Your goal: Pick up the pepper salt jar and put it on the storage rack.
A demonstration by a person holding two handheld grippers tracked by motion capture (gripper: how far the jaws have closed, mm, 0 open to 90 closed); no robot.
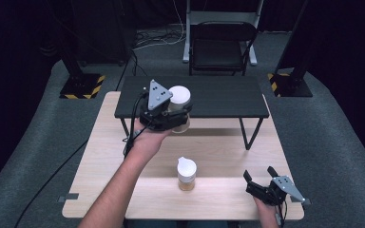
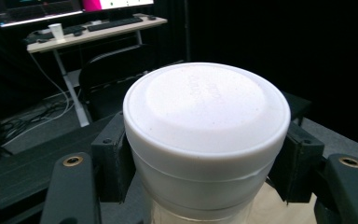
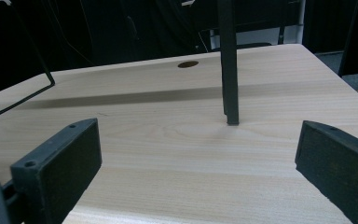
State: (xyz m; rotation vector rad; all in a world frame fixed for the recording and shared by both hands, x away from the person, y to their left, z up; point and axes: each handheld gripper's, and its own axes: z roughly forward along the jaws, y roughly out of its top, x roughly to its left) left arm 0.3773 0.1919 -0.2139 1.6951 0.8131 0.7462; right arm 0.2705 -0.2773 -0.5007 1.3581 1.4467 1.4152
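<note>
White plastic fills the middle of the left gripper view: the lid of the jar (image 2: 206, 140) I am carrying, with my left gripper (image 2: 205, 172) clamped on it just under the lid's rim, one black pad (image 2: 114, 161) pressed to each side. Below the lid, at the bottom of that frame, I can see a little of the clear body and the pale wood of the counter (image 2: 279, 210) beneath it.

In the high view, starting at the bottom edge, my right gripper (image 1: 262, 179) sits at the lower right with its jaws spread and nothing between them, resting low over the counter (image 1: 218, 199). Just left of it, in the lower centre, a second jar (image 1: 186, 174) with a spouted white lid stands upright on the wood, well apart from both grippers.

Higher up, left of centre, my left gripper (image 1: 171, 111) holds the jar (image 1: 179, 102) at the front edge of the black shelf (image 1: 218, 97). I cannot tell whether its base is above the shelf top or level with it.

To do this well, I judge I should keep the jar upright and the squeeze even, carry it clear of the shelf's front edge, lower it until the base rests flat, and only then let the pads part. My right gripper should stay where it is, away from the standing jar.
</note>
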